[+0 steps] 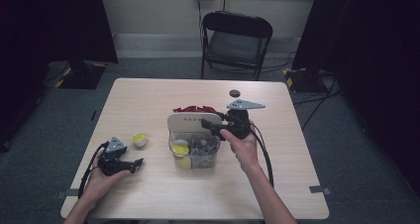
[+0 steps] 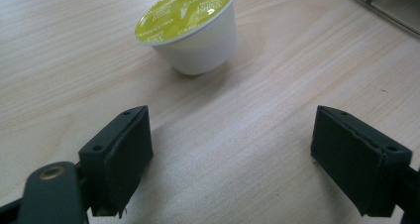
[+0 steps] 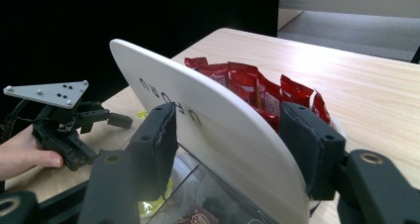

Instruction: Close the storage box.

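Observation:
A white coffee capsule with a lime-green foil top stands on the wooden table, just ahead of my left gripper. The left jaws stand wide apart with bare table between them. From above, that capsule sits slightly up and right of the left gripper. My right gripper is shut on the upright white lid of a clear container. In the high view the right gripper grips the lid from the right side. A yellow capsule lies inside the container.
Red packets lie behind the lid, toward the far side of the table. A small black disc rests near the far edge. A folding chair stands beyond the table. The left gripper shows far off past the lid.

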The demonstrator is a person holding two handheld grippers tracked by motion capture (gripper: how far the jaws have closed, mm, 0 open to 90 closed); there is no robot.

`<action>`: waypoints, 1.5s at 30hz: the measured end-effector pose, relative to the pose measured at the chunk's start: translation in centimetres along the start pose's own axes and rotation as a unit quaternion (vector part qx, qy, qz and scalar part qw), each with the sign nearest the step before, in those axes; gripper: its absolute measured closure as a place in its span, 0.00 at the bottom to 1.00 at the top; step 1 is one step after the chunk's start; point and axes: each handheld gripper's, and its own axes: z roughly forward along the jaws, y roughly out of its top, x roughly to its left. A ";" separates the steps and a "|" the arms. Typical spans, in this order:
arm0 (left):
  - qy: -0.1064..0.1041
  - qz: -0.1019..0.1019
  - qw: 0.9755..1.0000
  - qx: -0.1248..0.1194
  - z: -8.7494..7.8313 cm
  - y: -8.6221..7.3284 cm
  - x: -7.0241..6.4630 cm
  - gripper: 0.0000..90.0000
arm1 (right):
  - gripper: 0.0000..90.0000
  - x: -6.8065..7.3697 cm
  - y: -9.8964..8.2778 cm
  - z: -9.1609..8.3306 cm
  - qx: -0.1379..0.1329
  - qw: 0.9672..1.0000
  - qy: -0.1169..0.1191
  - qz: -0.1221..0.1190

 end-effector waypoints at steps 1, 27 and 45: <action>0.000 0.000 1.000 0.000 0.0 0.0 0.0 0.17 | 0.45 0.1 0.0 0.0 0.000 1.000 0.000 0.001; -0.002 -0.001 1.000 0.000 0.0 0.0 0.0 0.17 | 0.42 1.1 -0.9 -1.0 0.023 1.000 0.021 -0.004; -0.002 0.000 1.000 0.000 0.0 0.0 0.1 0.17 | 0.33 1.1 -2.0 -1.8 0.024 0.999 0.022 0.005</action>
